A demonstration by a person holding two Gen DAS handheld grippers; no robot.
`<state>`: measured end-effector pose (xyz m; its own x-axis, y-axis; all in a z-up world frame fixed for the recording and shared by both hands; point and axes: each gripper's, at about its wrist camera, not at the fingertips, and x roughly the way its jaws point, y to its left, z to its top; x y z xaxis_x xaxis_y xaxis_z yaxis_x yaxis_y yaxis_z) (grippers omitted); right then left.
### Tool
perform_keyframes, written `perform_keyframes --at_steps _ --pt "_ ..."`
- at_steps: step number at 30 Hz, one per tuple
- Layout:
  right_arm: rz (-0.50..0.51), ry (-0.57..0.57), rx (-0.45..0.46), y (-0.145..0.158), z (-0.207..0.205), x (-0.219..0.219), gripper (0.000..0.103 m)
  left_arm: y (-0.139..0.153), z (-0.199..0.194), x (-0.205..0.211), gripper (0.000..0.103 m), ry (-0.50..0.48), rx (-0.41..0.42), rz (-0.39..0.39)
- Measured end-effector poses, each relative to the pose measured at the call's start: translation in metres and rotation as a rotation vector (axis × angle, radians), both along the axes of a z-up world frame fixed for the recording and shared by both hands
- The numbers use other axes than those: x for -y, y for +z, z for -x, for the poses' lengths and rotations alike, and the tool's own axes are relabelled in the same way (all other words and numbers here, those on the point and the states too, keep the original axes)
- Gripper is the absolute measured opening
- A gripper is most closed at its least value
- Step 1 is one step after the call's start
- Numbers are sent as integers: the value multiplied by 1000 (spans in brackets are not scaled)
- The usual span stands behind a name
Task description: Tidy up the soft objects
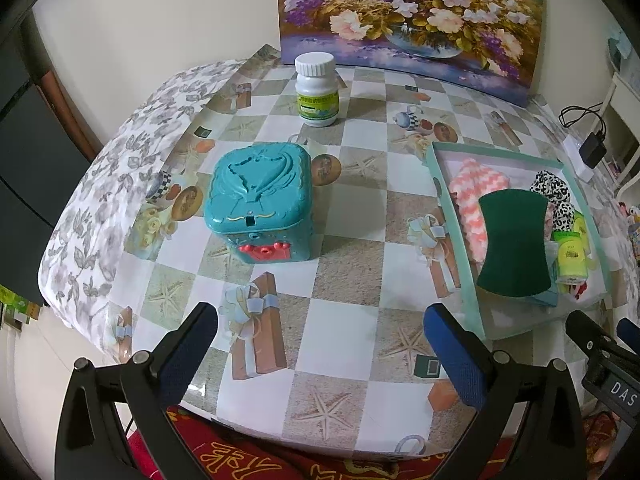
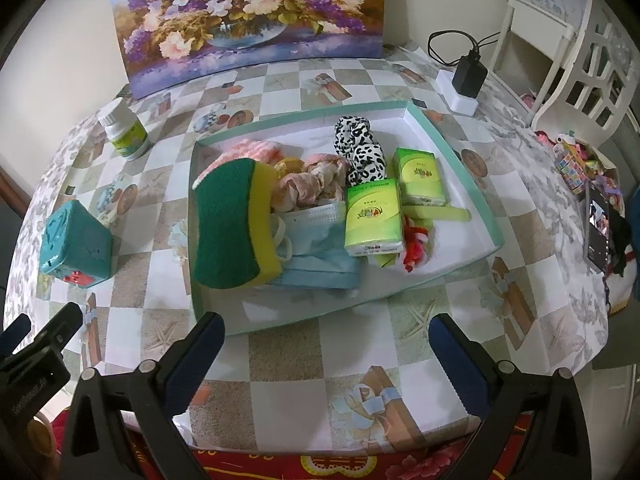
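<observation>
Hovering over the counter's front edge, your left gripper (image 1: 320, 344) and right gripper (image 2: 326, 344) both have jaws spread, holding nothing. Your sponge (image 2: 232, 220), masks and tissue packs (image 2: 372, 216) lie inside the tray (image 2: 456, 148) near the counter's right edge.

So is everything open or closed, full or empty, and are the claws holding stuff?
Left claw: open, holding nothing.
Right claw: open, holding nothing.
White pill bottle: upright, cap on.
Teal toy box: lid shut.
Shallow box tray: uncovered, holding soft things.
Green-and-yellow sponge: in the tray, propped on the face mask.
Tissue packs: in the tray, sealed.
</observation>
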<state>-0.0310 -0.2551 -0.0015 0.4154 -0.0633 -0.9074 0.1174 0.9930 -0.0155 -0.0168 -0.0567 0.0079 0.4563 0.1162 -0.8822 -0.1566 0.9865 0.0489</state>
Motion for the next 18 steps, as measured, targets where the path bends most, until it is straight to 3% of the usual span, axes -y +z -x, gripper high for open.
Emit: perform_keyframes --at_steps 18 --pt "25 18 -3 3 -6 -2 103 -17 -11 -1 103 -9 -57 3"
